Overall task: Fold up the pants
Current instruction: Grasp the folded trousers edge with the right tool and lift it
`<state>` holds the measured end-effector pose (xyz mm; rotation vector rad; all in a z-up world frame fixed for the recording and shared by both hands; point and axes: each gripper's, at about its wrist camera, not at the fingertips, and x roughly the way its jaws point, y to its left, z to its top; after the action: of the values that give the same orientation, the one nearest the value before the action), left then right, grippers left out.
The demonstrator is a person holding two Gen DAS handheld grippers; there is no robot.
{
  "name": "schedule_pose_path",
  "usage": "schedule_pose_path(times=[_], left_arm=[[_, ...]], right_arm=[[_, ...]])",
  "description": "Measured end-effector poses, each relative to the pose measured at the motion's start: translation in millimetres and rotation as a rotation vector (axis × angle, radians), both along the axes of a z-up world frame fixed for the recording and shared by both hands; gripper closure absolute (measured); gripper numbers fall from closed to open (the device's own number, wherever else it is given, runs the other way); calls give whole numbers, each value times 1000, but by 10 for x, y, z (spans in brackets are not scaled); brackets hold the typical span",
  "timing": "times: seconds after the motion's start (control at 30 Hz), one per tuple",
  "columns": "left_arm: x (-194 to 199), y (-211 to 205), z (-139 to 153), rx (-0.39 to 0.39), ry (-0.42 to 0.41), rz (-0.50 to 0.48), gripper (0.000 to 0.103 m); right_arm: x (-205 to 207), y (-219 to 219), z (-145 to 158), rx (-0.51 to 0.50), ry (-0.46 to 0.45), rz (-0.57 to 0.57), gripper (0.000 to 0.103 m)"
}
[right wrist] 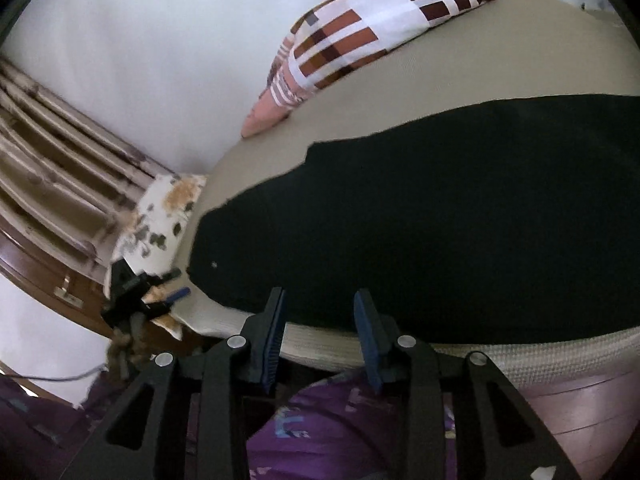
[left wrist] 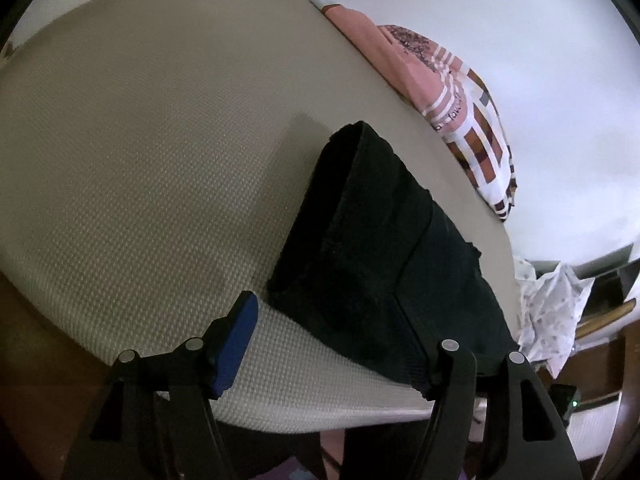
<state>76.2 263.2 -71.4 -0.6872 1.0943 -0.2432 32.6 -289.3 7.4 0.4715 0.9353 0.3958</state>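
Black pants point(left wrist: 384, 256) lie folded on the beige mattress point(left wrist: 140, 140), centre frame. Left gripper point(left wrist: 332, 344) spread, empty; right gripper point(right wrist: 320, 312) parted, empty.

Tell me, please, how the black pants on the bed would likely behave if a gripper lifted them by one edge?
The pants would probably droop: the cloth lies flat in soft folded layers. The folds would likely fall open, since nothing pins them. They would probably drag on the textured mattress rather than slide.

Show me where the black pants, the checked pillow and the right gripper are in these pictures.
black pants point(right wrist: 440, 216): right wrist view, middle of the dark cloth lying on the bed.
checked pillow point(right wrist: 360, 28): right wrist view, its brown-and-white checked face.
right gripper point(right wrist: 320, 336): right wrist view, gap midway between its blue-padded fingertips.
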Motion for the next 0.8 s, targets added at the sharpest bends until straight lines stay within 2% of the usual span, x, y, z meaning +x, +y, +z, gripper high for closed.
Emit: schedule_pose_path(times=[0.07, 0.17, 0.27, 0.5, 0.63, 0.8], left_arm=[[-2, 31, 17, -18, -10, 10, 36], [-42, 65, 15, -56, -35, 28, 36], [-38, 35, -37, -32, -29, 21, 36], [-25, 3, -159, -56, 17, 22, 36], [-32, 66, -189, -70, 22, 52, 36], [-31, 84, -221, -76, 29, 60, 36]], right_arm=[[-62, -77, 25, -11, -7, -17, 69], [-211, -314, 61, 29, -8, -71, 69], [-290, -448, 13, 103, -3, -107, 69], [-285, -458, -343, 376, 76, -134, 69], [-193, -488, -544, 515, 135, -191, 69], [-117, -565, -704, 527, 195, -290, 69]])
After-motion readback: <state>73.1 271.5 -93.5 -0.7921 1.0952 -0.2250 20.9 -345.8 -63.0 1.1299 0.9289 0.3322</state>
